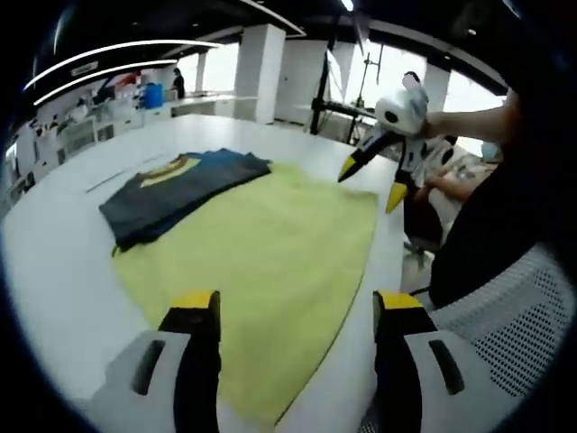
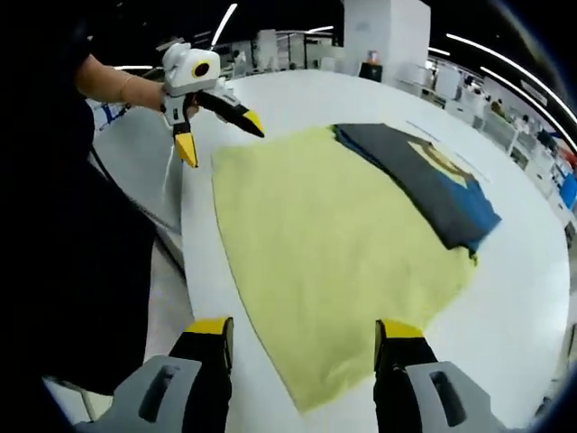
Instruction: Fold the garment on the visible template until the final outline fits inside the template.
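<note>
A dark blue garment (image 1: 180,191) with a yellow print lies folded on the far left part of a yellow-green sheet (image 1: 270,262) spread over the white table (image 1: 54,262). My left gripper (image 1: 296,308) hovers open above the sheet's near edge, nothing between its jaws. My right gripper (image 1: 371,183) hangs open in the air over the sheet's far right corner. In the right gripper view the garment (image 2: 424,180) lies at the sheet's (image 2: 325,253) far right. There the right gripper (image 2: 303,330) is open over the near corner, and the left gripper (image 2: 219,135) is open by the far left corner.
The table's curved edge (image 2: 185,262) runs close beside the sheet on the person's side. A person in dark clothes (image 2: 63,225) stands there, next to a white mesh chair (image 1: 514,316). Desks and pillars (image 1: 261,72) fill the room behind.
</note>
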